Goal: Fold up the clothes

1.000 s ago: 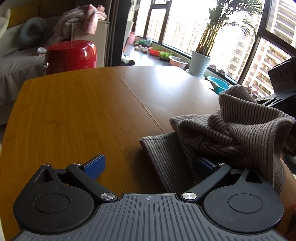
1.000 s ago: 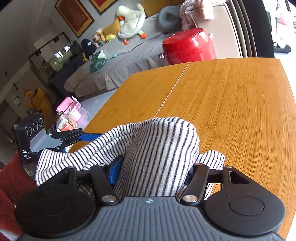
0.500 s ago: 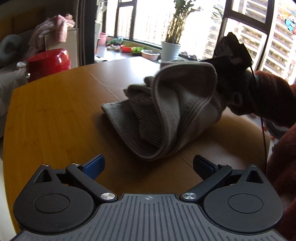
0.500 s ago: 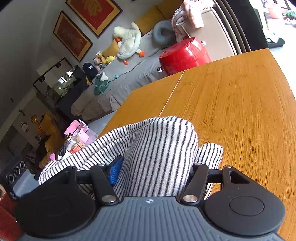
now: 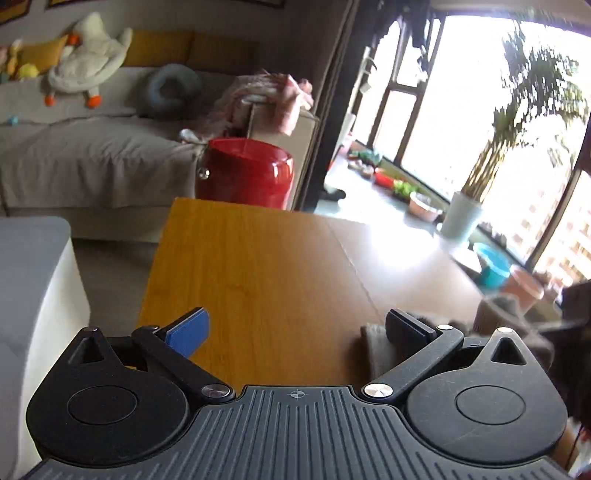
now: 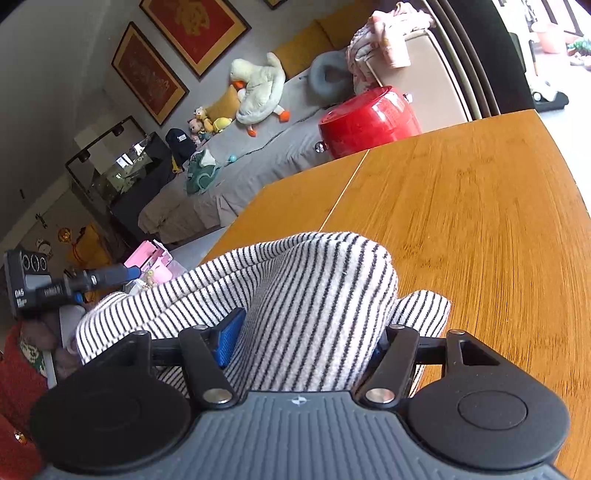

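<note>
The only lettering I can make out is "DAS", white on the black body of the left gripper point(image 6: 107, 275), seen at the left edge of the right wrist view; a smaller line under it is too blurred to read; the red framed pictures point(image 6: 192, 26) on the wall carry gold figures, unreadable.

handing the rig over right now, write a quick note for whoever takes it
Left gripper: open, nothing between its pads, off to the left of the cloth above the wooden table.
Right gripper: shut on a thick bunch of the striped garment, which humps up over the table edge.
Done: nothing neat yet; the garment is bunched, not flat.
Left: lay it flat, fold it, set it down.
</note>
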{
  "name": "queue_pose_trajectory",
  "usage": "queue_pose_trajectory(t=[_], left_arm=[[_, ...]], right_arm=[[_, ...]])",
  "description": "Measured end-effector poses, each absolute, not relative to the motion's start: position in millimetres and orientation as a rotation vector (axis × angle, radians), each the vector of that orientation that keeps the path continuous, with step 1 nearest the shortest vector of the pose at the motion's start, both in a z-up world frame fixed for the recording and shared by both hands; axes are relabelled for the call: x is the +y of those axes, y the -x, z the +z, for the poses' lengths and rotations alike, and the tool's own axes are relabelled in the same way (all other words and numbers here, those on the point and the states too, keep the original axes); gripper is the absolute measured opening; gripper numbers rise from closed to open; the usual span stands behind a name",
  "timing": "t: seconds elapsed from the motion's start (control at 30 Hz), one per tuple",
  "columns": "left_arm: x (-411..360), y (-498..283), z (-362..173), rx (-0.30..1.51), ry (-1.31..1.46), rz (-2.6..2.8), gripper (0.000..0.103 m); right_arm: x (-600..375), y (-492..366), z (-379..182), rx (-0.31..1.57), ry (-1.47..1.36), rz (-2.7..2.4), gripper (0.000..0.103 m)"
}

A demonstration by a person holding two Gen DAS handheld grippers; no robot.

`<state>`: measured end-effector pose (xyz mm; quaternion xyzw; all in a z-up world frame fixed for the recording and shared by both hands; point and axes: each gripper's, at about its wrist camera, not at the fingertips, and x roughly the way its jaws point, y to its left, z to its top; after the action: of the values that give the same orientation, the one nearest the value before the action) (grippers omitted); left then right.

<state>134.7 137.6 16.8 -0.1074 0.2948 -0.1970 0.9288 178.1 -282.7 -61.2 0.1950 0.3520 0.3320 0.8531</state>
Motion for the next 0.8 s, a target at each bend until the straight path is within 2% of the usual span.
queue_pose_trajectory(t=[0.1, 0.2, 0.4, 0.67, 0.8], left_arm=[[109.3, -117.5, 20.5, 0.573, 0.109, -0.639, 0.103], [65.2, -92.4, 10.1, 0.553, -0.115, -0.784, 0.103], [6.8, -88.7, -17.4, 0.522, -0.381, -0.758, 0.103], [76.4, -175.2, -6.4, 0.589, 0.015, -0.3, 0.103], [104.7, -172.6, -2.1, 0.59, 0.103, -0.266, 0.103]], right_arm=[[-282.6, -178.4, -61.8, 0.739, -0.417, 0.697, 0.062], [-283.0, -177.9, -63.0, 0.735, -0.423, 0.695, 0.062], [-283.4, -178.5, -63.4, 0.732, -0.421, 0.694, 0.063], [-284.7, -175.7, -65.4, 0.715, -0.424, 0.692, 0.065], [-284.8, -175.5, -66.0, 0.711, -0.426, 0.691, 0.065]])
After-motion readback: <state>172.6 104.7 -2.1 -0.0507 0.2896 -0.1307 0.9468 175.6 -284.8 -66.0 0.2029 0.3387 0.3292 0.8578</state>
